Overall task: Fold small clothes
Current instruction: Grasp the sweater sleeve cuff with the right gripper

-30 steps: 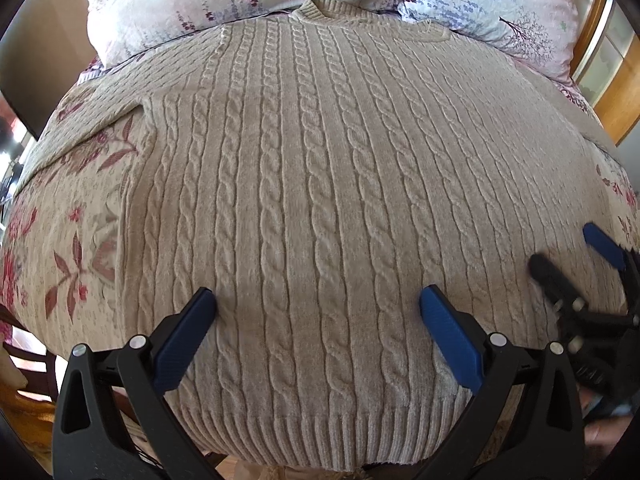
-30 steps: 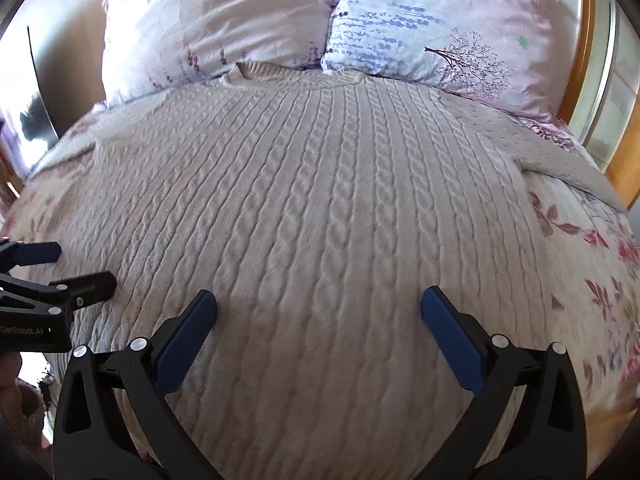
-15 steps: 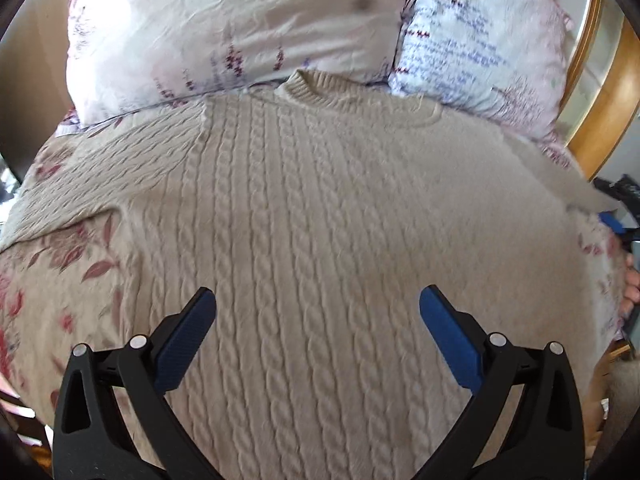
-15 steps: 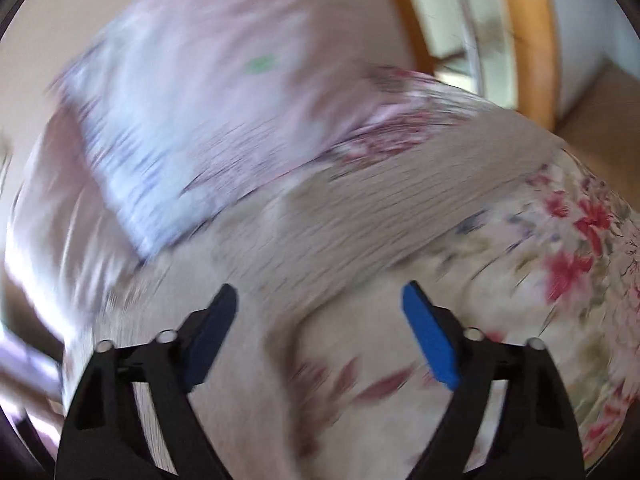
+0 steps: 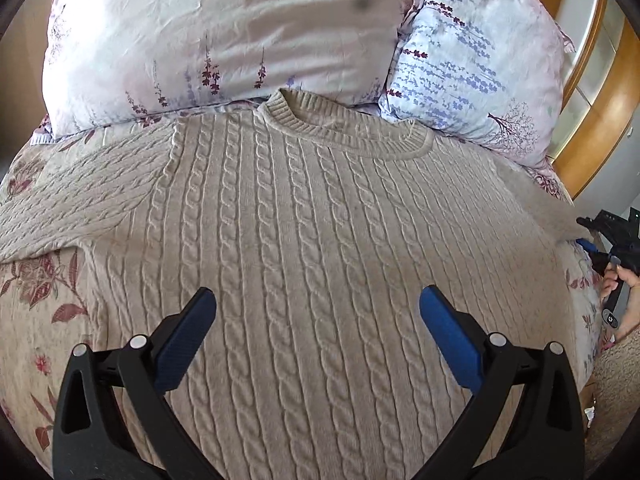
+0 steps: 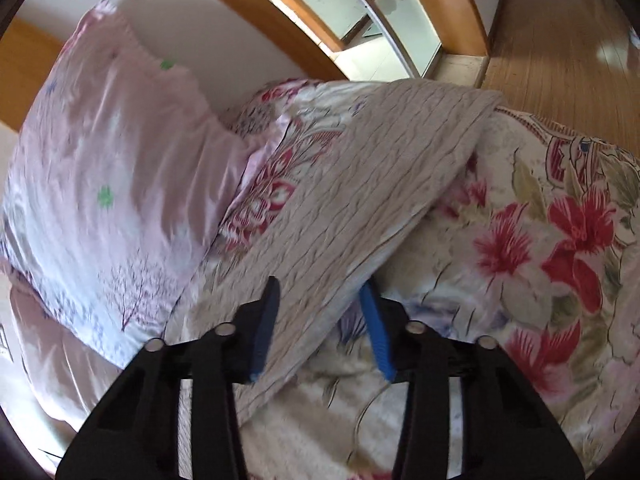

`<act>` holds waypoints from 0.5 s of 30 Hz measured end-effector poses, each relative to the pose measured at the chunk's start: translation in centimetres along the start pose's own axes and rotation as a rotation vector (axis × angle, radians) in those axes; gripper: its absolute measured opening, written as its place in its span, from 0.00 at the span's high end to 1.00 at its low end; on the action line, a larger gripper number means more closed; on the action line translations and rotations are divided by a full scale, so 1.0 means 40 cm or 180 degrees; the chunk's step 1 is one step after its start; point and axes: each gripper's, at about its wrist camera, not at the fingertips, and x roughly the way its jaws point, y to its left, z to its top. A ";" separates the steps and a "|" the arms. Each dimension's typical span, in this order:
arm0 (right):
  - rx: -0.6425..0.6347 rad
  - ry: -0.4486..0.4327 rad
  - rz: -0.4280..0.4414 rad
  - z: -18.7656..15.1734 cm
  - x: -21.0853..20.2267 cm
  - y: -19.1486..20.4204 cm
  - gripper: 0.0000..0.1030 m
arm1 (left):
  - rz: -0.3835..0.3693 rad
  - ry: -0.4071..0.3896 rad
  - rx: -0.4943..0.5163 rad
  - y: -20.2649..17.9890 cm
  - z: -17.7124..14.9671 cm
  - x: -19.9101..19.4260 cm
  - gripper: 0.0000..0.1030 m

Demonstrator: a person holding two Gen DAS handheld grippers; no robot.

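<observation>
Left wrist view: a beige cable-knit sweater [image 5: 320, 240] lies flat, front up, across the bed [image 5: 36, 320], its ribbed collar [image 5: 344, 128] touching the two floral pillows [image 5: 224, 40] at the head edge. One sleeve [image 5: 80, 204] stretches toward the bed's left edge over the flowered bedspread. The left gripper [image 5: 318, 312] hovers above the sweater's middle with its blue pads spread wide — nothing between them. At the bed's right edge, the right gripper [image 5: 608, 236] shows small beside the other sleeve, a hand [image 5: 624, 288] on its handle.

Right wrist view: the right gripper [image 6: 322, 300] straddles the sweater's right sleeve [image 6: 360, 208], which runs between the fingers toward the bed's far side edge. The pads sit partly closed around the knit — whether they actually pinch it, I cannot tell. A pink pillow [image 6: 112, 168] lies to the left, the flowered bedspread [image 6: 540, 240] to the right.
</observation>
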 end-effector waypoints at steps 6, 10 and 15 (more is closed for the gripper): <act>-0.0158 -0.0107 -0.0093 0.007 0.014 0.000 0.87 | -0.0096 -0.0034 -0.0043 0.006 0.017 0.023 0.02; -0.0400 -0.0299 -0.0069 0.000 -0.014 0.036 0.90 | -0.0368 0.0000 -0.0162 0.026 0.021 0.033 0.02; -0.0940 -0.0565 0.0193 -0.032 -0.088 0.169 0.90 | -0.0324 -0.0117 -0.0297 0.053 0.022 0.026 0.02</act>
